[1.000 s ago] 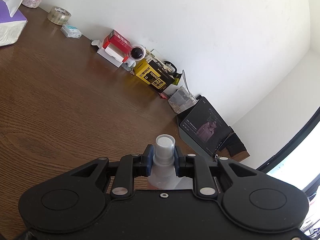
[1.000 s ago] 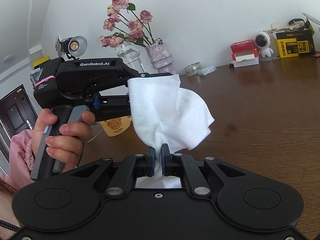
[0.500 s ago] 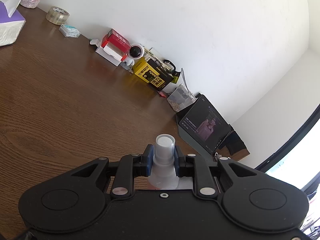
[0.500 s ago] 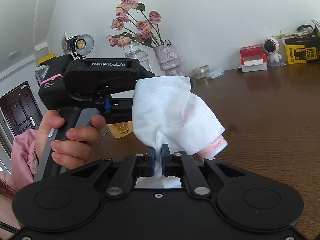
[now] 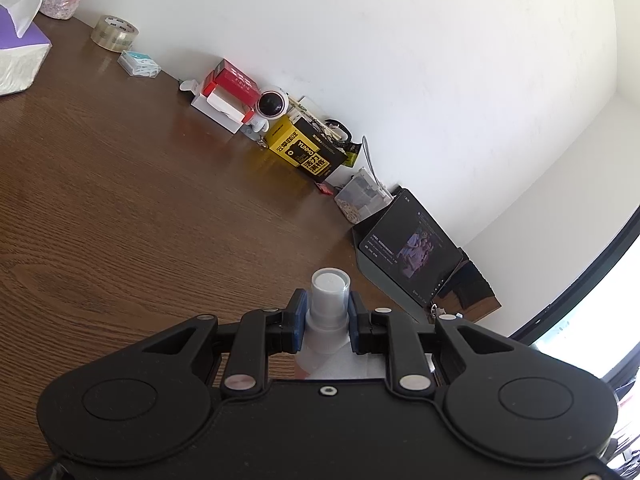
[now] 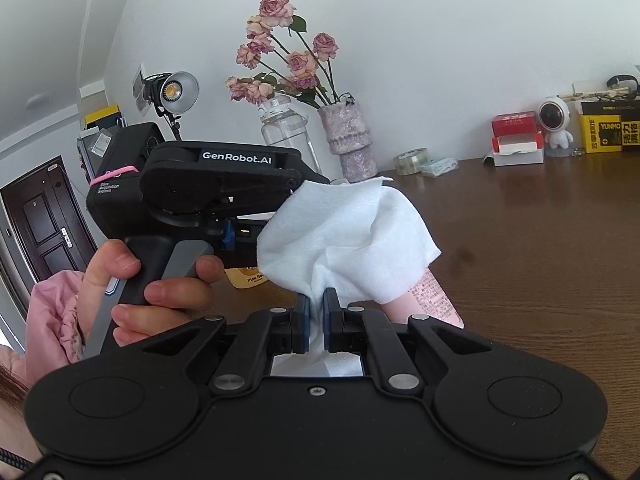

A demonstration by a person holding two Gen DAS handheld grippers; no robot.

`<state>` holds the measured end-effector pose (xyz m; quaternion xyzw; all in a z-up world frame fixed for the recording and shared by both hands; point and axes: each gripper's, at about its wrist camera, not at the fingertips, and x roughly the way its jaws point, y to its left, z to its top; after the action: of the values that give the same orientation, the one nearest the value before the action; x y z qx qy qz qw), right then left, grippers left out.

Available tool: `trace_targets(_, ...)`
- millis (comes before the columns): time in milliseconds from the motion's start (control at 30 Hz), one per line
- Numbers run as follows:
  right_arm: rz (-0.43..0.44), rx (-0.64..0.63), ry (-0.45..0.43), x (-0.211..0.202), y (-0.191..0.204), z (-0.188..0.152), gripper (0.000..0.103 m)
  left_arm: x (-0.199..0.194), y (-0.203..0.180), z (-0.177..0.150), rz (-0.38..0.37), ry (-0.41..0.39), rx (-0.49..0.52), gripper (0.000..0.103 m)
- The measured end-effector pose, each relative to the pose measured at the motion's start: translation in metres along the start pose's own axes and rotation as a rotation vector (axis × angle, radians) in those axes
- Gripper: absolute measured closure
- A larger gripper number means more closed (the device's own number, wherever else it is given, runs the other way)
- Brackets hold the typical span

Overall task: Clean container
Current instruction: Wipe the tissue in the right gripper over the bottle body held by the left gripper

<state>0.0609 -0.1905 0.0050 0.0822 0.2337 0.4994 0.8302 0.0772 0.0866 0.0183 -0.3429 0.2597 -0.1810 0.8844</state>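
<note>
Above the wooden surface, the left hand-held gripper clamps the container by its neck while the right hand-held gripper, pinching a white cloth, wipes its body; cleaning looks midway, the lower end uncovered.

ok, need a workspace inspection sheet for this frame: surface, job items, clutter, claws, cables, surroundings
Surface: brown wood-grain table, no spills seen.
Job's things: pink bottle with white cap; white cloth draped over its body.
Clutter: tape roll, red-white box, astronaut figure, yellow box, tablet, tissue box, flower vase.
Claws: left claw shut on bottle neck; right claw shut on cloth.
Cables: white cable by the wall.
Surroundings: white wall, studio lamp, dark door.
</note>
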Motion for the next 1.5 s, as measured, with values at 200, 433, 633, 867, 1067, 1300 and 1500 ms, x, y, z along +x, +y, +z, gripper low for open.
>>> trace_targets(200, -0.016, 0.044, 0.006, -0.004, -0.009, -0.008, 0.097, 0.001, 0.001, 0.000, 0.003, -0.002, -0.005, 0.082)
trace_targets(433, -0.038, 0.090, 0.016, -0.006, -0.021, -0.015, 0.097, 0.001, 0.002, 0.000, 0.006, -0.002, -0.009, 0.082)
trace_targets(633, -0.050, 0.108, 0.030, -0.007, -0.026, -0.020, 0.097, 0.001, 0.002, 0.001, 0.005, -0.002, -0.009, 0.082)
trace_targets(867, -0.074, 0.135, 0.047, -0.010, -0.033, -0.029, 0.097, -0.001, 0.002, 0.002, 0.003, -0.008, -0.012, 0.082)
trace_targets(1067, -0.098, 0.154, 0.064, -0.011, -0.038, -0.034, 0.097, -0.004, 0.001, 0.003, 0.002, -0.013, -0.010, 0.082)
trace_targets(1300, -0.119, 0.176, 0.068, -0.014, -0.043, -0.038, 0.097, -0.006, 0.000, 0.003, 0.005, -0.017, -0.004, 0.082)
trace_targets(1500, -0.131, 0.187, 0.069, -0.016, -0.046, -0.040, 0.097, -0.008, -0.001, 0.003, 0.011, -0.023, -0.005, 0.082)
